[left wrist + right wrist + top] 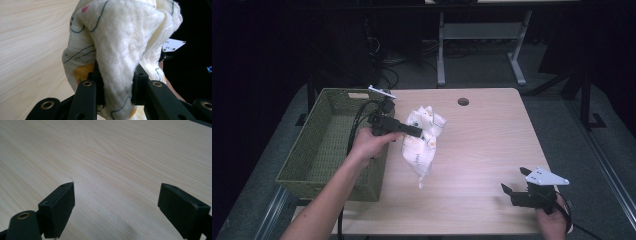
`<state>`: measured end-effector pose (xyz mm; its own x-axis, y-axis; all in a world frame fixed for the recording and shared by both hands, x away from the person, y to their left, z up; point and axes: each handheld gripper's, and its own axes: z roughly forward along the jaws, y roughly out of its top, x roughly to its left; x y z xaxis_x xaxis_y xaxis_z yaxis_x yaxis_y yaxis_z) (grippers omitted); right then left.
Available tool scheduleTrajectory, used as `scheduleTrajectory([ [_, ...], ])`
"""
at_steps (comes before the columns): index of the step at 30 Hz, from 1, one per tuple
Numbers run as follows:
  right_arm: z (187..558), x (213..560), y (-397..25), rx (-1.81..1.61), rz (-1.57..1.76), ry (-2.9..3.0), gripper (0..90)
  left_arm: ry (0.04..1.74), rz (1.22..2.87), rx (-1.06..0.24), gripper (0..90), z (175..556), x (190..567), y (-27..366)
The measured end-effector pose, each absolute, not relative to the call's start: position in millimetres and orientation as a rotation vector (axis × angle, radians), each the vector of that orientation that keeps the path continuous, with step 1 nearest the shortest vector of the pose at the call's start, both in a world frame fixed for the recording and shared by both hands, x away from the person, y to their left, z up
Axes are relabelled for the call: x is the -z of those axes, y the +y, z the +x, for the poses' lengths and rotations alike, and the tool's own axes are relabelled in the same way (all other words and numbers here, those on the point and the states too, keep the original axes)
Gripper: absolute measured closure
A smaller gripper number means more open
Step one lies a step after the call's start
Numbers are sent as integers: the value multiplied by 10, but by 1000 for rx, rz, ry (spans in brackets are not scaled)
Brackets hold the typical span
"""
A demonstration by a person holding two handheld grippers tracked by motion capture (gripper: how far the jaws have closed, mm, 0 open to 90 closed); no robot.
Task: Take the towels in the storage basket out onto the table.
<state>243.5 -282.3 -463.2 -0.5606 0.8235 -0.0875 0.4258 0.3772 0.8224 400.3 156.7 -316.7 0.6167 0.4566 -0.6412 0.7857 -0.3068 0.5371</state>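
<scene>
The left gripper (418,131) pinches only a fold of the cloth (422,142), which could slip short of the basket (332,145) at nine o'clock, while the right gripper (514,186) idles with jaws apart.

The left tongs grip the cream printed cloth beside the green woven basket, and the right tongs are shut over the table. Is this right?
Not quite: the right tongs stand open over the pale wooden table, as the right gripper view shows. The rest holds.

- Pale wooden tabletop (482,150), with a round hole near its far edge.
- Green woven basket (329,145) sits along its left side.
- Cream printed cloth's (422,142) lower end seems to reach the tabletop.
</scene>
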Motion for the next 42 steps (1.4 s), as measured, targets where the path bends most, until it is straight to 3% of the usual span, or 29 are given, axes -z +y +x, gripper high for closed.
scheduleTrajectory([
  [18, 2420, 4615, -2839, -1080, 1064, 2137, 137, 1005, 2011, 459, 703, 4055, 3529, 1119],
  [32, 2415, 4608, -2835, -1085, 1068, 2138, 137, 1047, 2101, 308, 700, 4061, 3725, 861],
  [42, 2415, 4600, -2845, -1090, 1061, 2130, 137, 1122, 2115, 277, 686, 4106, 3987, 745],
])
